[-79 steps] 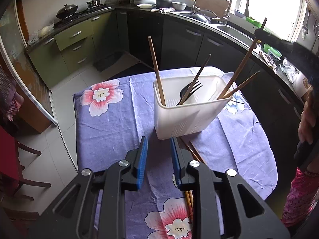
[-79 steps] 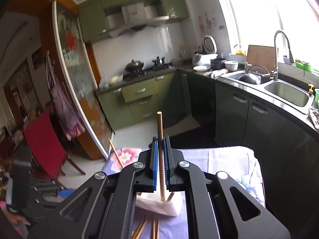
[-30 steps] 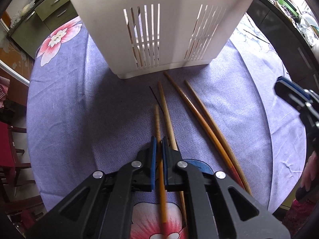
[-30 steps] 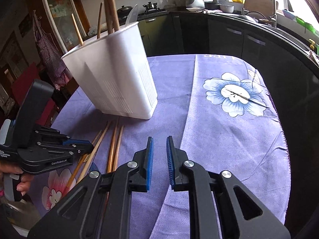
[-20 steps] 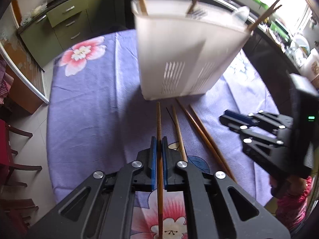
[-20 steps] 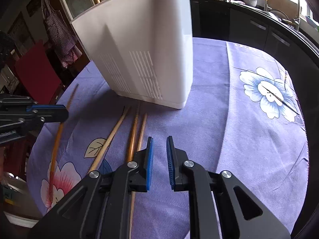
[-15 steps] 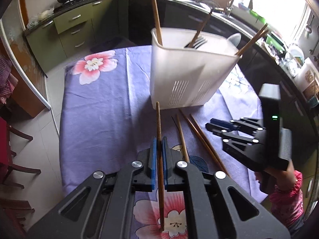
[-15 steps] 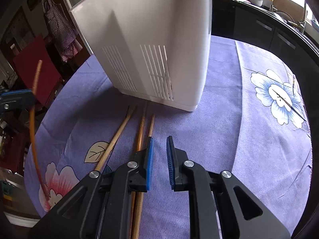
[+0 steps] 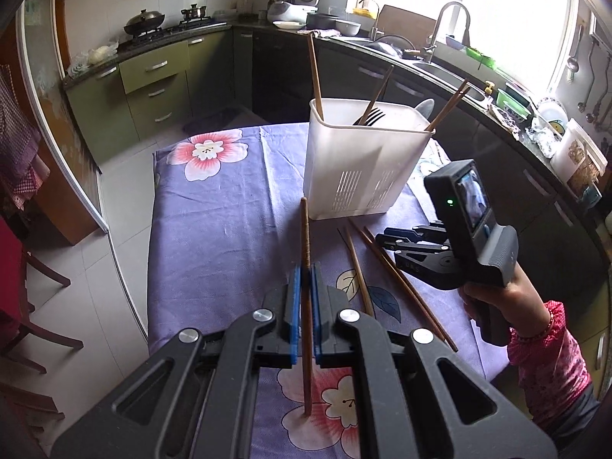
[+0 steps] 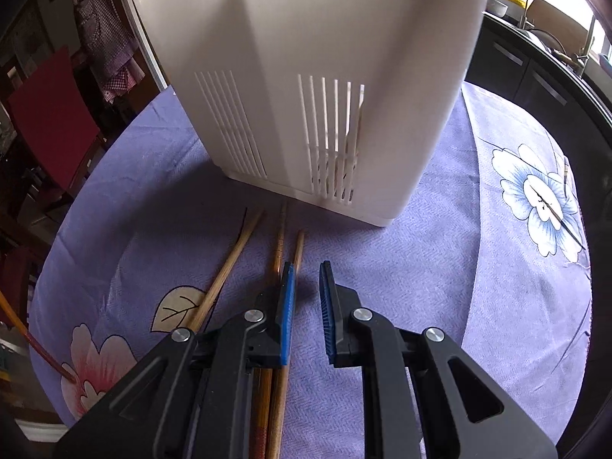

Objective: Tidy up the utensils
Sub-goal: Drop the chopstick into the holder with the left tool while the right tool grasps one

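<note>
**One chopstick lifted, three left by the holder**

The left gripper [image 9: 302, 306] is seen clamped on a brown chopstick [image 9: 305, 252]. A second ago that stick was being pinched flat on the purple floral tablecloth [image 9: 214, 206]; now it is carried steeply above the cloth, its lower end near the pink flower, so the pick-up is judged done and the drop into the white utensil holder [image 9: 363, 168] remains. The holder stands ahead of the held stick, already loaded with chopsticks and a black fork [image 9: 369, 116]. The right gripper [image 10: 306, 306] is held narrowly parted with nothing between its pads, low over the cloth. Three chopsticks [image 10: 281, 241] lie just left of it, apparently under its left finger, pointing at the holder's base.
</note>
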`<state>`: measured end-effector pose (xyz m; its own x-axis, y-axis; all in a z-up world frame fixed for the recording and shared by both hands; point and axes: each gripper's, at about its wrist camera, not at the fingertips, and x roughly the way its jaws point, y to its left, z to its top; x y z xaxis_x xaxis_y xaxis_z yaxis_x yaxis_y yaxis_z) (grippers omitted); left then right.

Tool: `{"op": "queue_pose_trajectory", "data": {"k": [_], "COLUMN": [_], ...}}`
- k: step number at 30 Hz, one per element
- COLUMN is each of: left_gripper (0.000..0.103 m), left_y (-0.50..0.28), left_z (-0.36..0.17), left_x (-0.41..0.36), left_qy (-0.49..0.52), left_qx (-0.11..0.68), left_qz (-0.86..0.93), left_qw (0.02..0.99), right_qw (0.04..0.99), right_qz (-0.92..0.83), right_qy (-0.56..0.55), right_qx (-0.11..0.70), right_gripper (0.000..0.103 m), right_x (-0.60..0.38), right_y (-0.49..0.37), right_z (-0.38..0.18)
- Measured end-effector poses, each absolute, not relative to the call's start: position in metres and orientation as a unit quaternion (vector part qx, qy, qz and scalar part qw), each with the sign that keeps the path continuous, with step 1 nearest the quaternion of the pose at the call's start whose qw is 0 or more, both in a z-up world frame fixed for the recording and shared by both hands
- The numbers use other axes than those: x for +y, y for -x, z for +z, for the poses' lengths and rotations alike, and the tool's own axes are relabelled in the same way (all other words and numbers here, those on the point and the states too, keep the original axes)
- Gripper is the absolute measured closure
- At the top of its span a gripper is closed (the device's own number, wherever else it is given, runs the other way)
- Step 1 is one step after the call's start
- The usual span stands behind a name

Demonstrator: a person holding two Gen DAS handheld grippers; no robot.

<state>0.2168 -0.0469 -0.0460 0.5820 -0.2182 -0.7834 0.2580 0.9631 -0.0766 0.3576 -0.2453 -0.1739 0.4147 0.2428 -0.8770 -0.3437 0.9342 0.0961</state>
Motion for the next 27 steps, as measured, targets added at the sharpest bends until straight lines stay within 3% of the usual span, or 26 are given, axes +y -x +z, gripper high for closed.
{"op": "queue_pose_trajectory", "data": {"k": [10, 12, 16, 27], "left_gripper": [0.098, 0.098, 0.098, 0.098], "left_y": [-0.201, -0.201, -0.200, -0.197], "left_z": [-0.040, -0.041, -0.042, -0.038], "left_x": [-0.049, -0.049, -0.047, -0.047], "left_qy": [-0.034, -0.034, -0.032, -0.033], "left_qx": [0.425, 0.426, 0.426, 0.422], "left_qz": [-0.141, -0.142, -0.142, -0.146], "left_qw": [0.893, 0.893, 0.893, 0.894], "right_qw": [0.827, 0.825, 0.834, 0.895], "right_qz": [0.169, 0.176, 0.176, 0.192], "right_qy": [0.080, 0.081, 0.072, -0.004], "right_qx": [0.530, 0.530, 0.518, 0.403], "right_gripper": [0.089, 0.095, 0.097, 0.097], "right_x": [-0.220, -0.217, -0.221, -0.282], "right_y": [-0.361, -0.361, -0.355, -0.287], "right_z": [-0.178, -0.179, -0.176, -0.090]}}
